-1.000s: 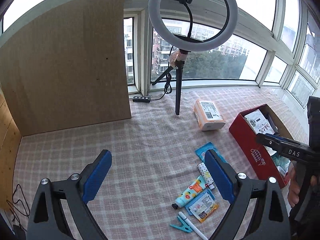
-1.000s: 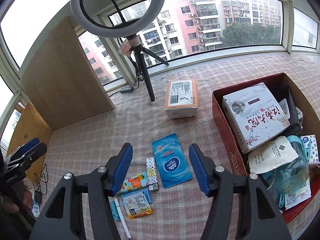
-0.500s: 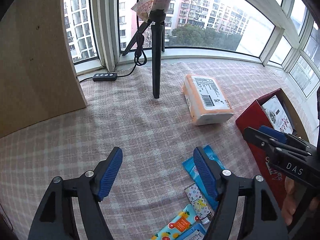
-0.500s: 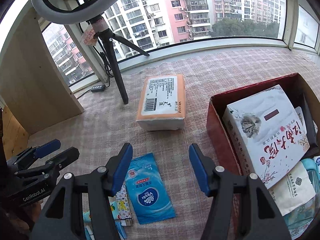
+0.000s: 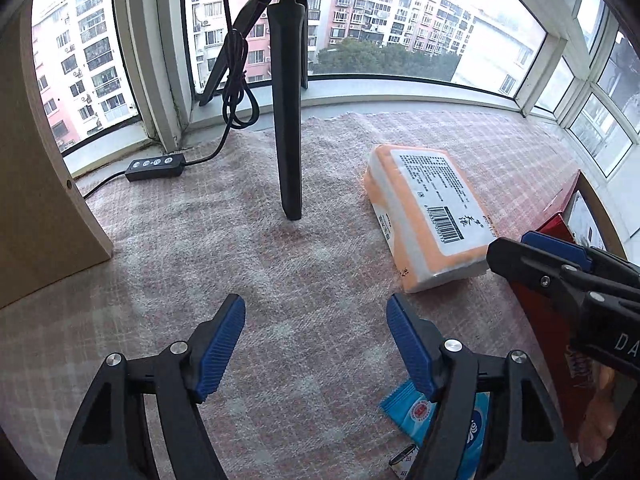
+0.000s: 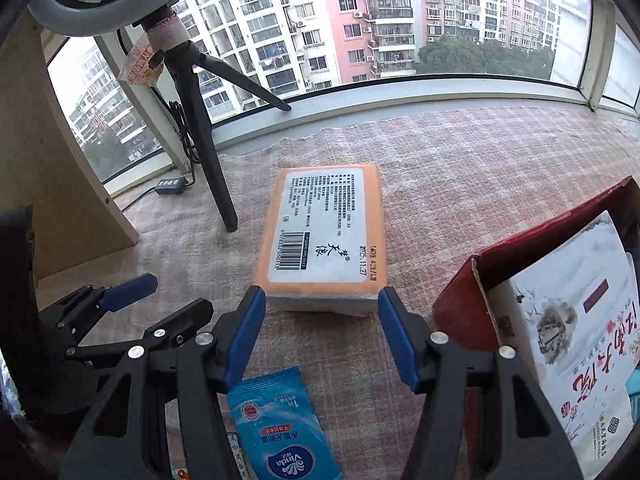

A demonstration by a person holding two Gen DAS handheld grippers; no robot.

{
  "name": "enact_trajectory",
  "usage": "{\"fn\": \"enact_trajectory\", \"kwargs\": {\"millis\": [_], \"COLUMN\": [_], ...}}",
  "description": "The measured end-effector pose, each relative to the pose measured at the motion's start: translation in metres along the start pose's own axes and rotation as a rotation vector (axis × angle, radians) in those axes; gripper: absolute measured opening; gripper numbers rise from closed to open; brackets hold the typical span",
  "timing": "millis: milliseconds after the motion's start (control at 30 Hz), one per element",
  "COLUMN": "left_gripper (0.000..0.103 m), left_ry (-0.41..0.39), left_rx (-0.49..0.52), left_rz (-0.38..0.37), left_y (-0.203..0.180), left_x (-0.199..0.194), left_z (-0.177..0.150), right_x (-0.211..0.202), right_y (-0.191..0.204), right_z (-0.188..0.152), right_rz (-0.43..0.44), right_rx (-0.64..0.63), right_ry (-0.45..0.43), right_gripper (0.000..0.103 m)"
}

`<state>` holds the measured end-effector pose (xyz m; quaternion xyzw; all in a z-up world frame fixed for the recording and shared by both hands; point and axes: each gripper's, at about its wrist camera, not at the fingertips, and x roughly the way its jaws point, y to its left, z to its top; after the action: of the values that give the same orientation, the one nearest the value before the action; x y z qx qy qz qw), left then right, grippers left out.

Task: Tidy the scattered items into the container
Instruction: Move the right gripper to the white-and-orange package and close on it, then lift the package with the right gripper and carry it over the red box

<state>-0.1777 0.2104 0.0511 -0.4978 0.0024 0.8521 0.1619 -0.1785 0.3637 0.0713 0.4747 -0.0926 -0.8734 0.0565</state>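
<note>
Tissue pack (image 6: 326, 236), orange-edged with a white barcode label on top, lying flat on the pink checked cloth (image 6: 460, 168), its near end right at the blue pads of the right gripper (image 6: 322, 312). Jaws spread wide, one pad at each near corner of the pack, contact impossible to judge. Red cardboard box (image 6: 464, 300) just right of the pack, already holding a white printed carton (image 6: 576, 328). Blue Vinda wipes packet (image 6: 280, 428) flat on the cloth under the right gripper, nearer than the tissue pack. Left gripper (image 5: 316, 340) released too, nothing between its blue pads, hovering over bare cloth to the left of the pack. Black tripod leg (image 5: 290, 120) planted on the cloth beyond, a black inline switch (image 5: 154, 166) farther left by the window.
</note>
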Motion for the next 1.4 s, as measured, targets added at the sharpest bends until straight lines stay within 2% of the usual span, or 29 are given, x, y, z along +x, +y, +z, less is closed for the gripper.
{"fn": "enact_trajectory", "kwargs": {"millis": [100,167,233,300,400,533,667,867,967,1167,1400], "left_gripper": [0.071,0.071,0.071,0.071,0.071,0.071,0.072,0.072,0.071,0.069,0.069], "left_ry": [-0.001,0.004,0.009,0.008,0.006,-0.003,0.000,0.036,0.027,0.043,-0.002], "left_rx": [-0.003,0.001,0.020,0.045,0.081,0.099,0.104,0.145,0.143,0.069,0.077], "left_rz": [-0.048,-0.072,-0.089,-0.101,-0.113,-0.146,-0.189,-0.232,-0.254,-0.306,-0.273], "left_y": [-0.002,-0.009,-0.018,-0.027,-0.039,-0.045,-0.049,-0.069,-0.070,-0.055,-0.052], "left_x": [0.005,0.009,0.014,0.016,0.018,0.016,0.016,0.031,0.029,0.021,-0.010], "left_z": [0.001,0.002,0.005,0.007,0.011,0.011,0.010,0.007,0.007,0.002,-0.009], "right_x": [-0.007,-0.001,0.006,0.019,0.042,0.063,0.076,0.085,0.089,0.077,0.067], "right_y": [-0.001,0.000,0.000,-0.005,-0.022,-0.034,-0.033,-0.034,-0.035,-0.023,-0.008], "right_z": [0.030,0.050,0.069,0.081,0.091,0.089,0.087,0.079,0.074,0.064,0.050], "right_rz": [0.018,-0.010,-0.034,-0.056,-0.044,0.009,0.003,0.077,0.115,0.128,0.189], "right_rx": [-0.008,-0.037,-0.063,-0.064,-0.021,0.036,0.021,0.091,0.127,0.099,0.143], "right_ry": [0.009,0.051,0.094,0.132,0.202,0.265,0.300,0.342,0.363,0.324,0.320], "right_gripper": [0.061,0.065,0.065,0.065,0.065,0.065,0.065,0.065,0.063,0.048,0.047]}}
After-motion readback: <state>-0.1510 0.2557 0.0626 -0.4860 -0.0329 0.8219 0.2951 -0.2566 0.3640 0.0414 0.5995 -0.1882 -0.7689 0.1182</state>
